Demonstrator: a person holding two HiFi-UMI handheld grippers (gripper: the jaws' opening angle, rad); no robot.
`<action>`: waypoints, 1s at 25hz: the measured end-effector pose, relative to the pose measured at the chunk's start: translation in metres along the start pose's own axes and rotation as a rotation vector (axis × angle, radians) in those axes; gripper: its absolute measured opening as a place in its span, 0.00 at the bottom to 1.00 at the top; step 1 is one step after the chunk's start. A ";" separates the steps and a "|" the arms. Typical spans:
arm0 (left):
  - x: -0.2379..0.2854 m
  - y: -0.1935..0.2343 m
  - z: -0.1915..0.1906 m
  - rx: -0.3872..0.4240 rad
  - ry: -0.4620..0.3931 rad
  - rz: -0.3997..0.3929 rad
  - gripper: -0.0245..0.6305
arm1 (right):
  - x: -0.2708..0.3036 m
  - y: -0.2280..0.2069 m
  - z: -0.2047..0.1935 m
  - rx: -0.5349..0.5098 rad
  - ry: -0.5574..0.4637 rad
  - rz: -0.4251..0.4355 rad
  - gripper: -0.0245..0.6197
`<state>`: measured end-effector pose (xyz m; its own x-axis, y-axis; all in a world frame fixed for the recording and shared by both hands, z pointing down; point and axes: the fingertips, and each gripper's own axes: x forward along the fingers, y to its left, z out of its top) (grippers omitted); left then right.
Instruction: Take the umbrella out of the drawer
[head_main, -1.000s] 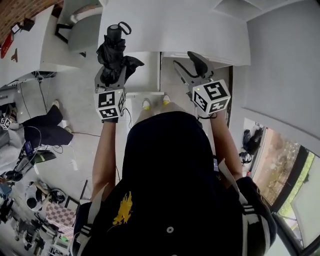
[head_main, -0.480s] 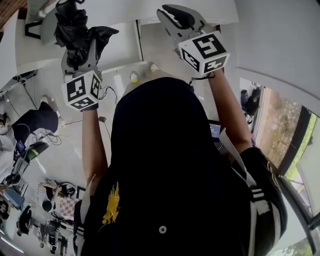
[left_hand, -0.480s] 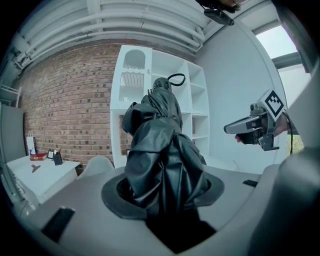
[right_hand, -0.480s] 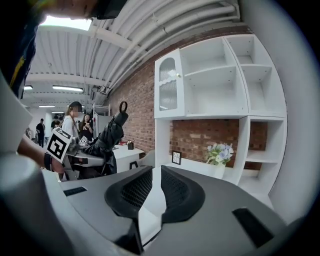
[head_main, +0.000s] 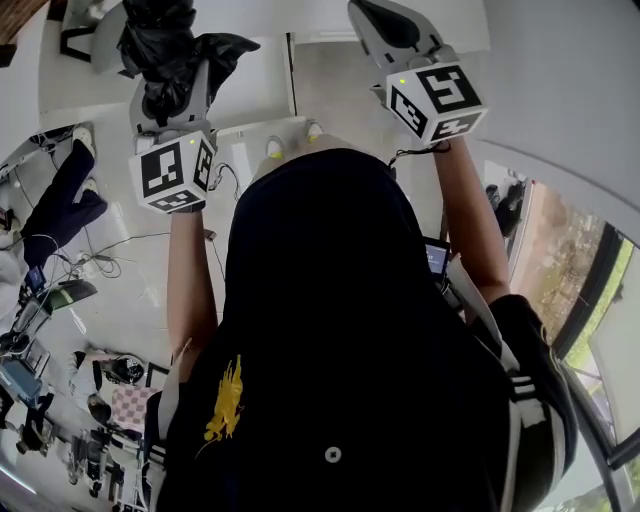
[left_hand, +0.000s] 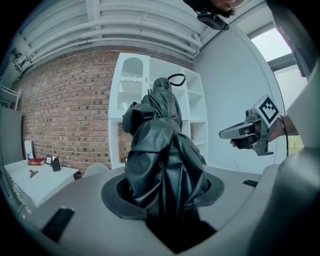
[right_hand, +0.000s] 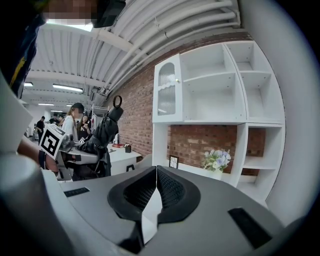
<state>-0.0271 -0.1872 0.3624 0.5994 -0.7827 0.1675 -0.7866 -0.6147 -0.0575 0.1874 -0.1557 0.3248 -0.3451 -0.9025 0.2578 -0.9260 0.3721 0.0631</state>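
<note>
Left tool (left_hand: 162, 189) pinches crumpled glossy black umbrella (left_hand: 161, 142); right tool (right_hand: 156, 189) just closed, empty.

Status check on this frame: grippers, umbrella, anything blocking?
Left gripper shut on umbrella, handle end up, in open air. Right gripper jaws just closed, nothing between them. Nothing blocking in view.

Both hands have come up. In the head view the left gripper (head_main: 172, 100), carrying the folded black fabric umbrella (head_main: 165, 45), has slid toward 11 o'clock. The umbrella's top end, fully visible a second ago, is now cut off by the upper edge. The right gripper (head_main: 392, 28) has climbed toward 12 o'clock. Its jaws, spread wide a second ago, have just been closing and now meet with nothing between them.
</note>
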 end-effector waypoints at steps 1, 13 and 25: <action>-0.001 0.001 0.003 0.002 -0.007 0.000 0.39 | 0.002 0.000 0.001 -0.002 -0.002 0.000 0.08; -0.001 0.005 0.017 0.000 -0.055 0.010 0.39 | 0.001 -0.014 0.020 -0.018 -0.064 -0.041 0.08; -0.003 0.002 0.022 0.004 -0.066 0.009 0.39 | -0.006 -0.012 0.026 -0.020 -0.080 -0.037 0.08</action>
<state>-0.0272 -0.1880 0.3400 0.6007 -0.7930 0.1021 -0.7917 -0.6077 -0.0627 0.1969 -0.1599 0.2977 -0.3220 -0.9300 0.1773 -0.9356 0.3412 0.0905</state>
